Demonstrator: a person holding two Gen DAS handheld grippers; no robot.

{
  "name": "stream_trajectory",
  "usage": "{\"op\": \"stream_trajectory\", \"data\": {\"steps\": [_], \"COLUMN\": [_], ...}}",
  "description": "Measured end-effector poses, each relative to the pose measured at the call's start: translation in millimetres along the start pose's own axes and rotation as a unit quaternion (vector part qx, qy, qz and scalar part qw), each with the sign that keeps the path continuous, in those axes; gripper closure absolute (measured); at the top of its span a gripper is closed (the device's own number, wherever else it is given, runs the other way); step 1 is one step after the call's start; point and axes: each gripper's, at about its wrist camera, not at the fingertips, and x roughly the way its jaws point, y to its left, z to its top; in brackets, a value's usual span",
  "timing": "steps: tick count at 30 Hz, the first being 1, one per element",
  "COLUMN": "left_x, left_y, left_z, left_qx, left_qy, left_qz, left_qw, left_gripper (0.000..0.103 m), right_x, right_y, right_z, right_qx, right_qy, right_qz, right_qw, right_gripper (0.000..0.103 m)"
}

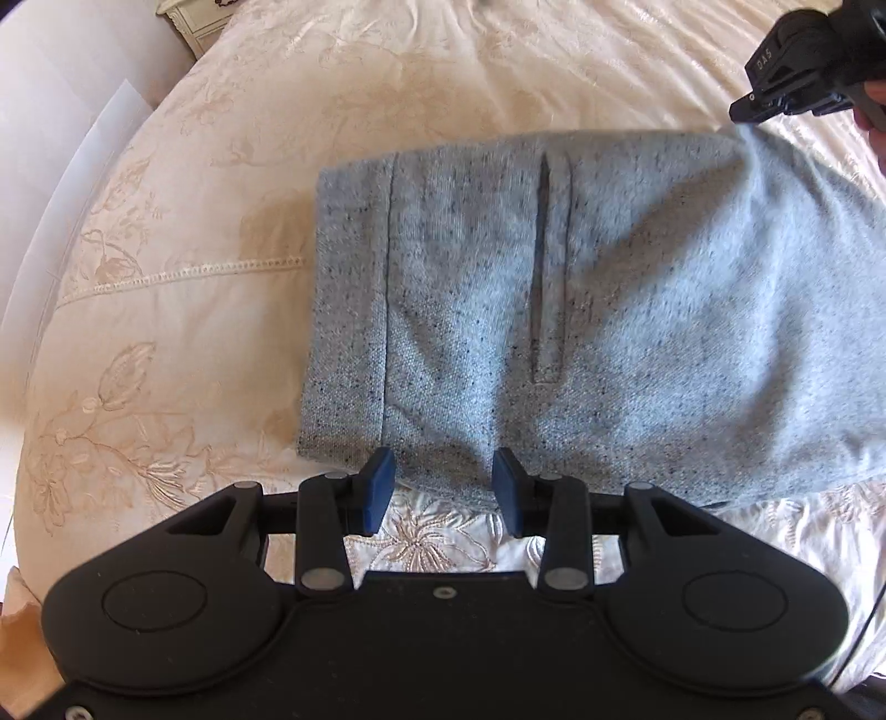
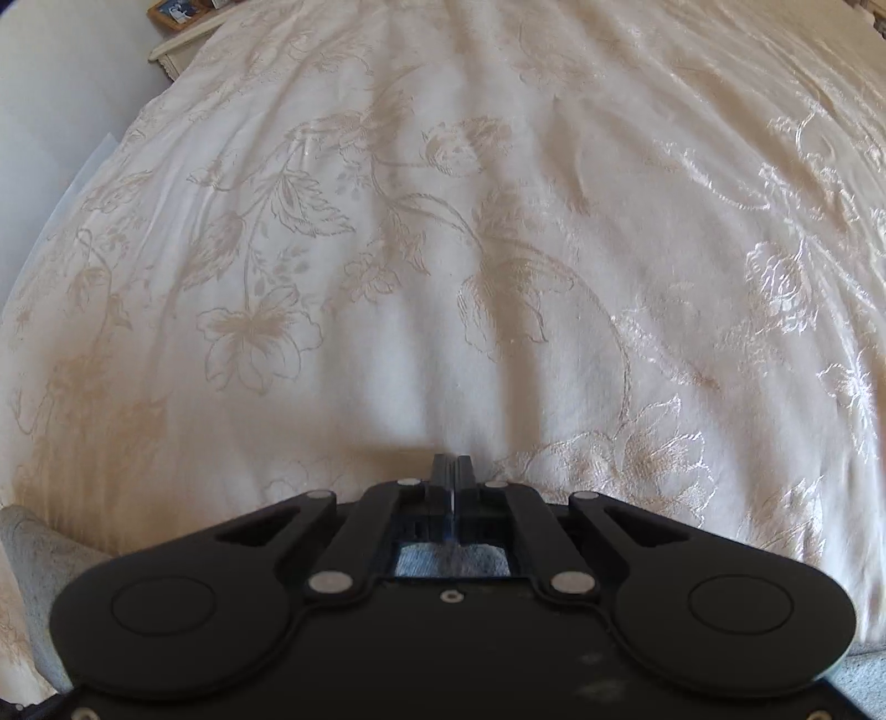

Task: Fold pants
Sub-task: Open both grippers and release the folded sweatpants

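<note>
Grey speckled pants (image 1: 554,310) lie folded on the cream bedspread, waistband to the left, a slit pocket in the middle. My left gripper (image 1: 443,487) is open, its blue pads at the near edge of the pants, holding nothing. My right gripper (image 1: 745,108) shows at the top right, pinching the far right corner of the fabric and lifting it. In the right wrist view the right gripper (image 2: 454,471) has its fingers together, with grey cloth (image 2: 451,559) visible beneath them and at the lower left (image 2: 33,559).
The bed (image 2: 443,221) is covered by a cream floral embroidered spread. A white nightstand (image 1: 188,16) stands at the far left corner, with a framed picture (image 2: 174,11) on it. A pale wall runs along the left.
</note>
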Motion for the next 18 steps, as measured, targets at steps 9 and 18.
{"op": "stream_trajectory", "data": {"steps": [9, 18], "left_x": [20.0, 47.7], "left_y": [19.3, 31.9], "left_z": [56.7, 13.4], "left_qx": [-0.091, -0.114], "left_qy": [-0.003, 0.043], "left_qz": [-0.012, 0.003], "left_qw": [0.9957, 0.9926], "left_gripper": [0.048, 0.032], "right_x": [-61.2, -68.6], "right_y": [25.8, 24.5], "right_z": [-90.3, -196.8], "right_qx": [-0.045, -0.016], "right_qy": [-0.023, 0.072], "right_qz": [-0.004, -0.011], "right_qw": [0.999, 0.997], "right_gripper": [0.082, 0.083]}}
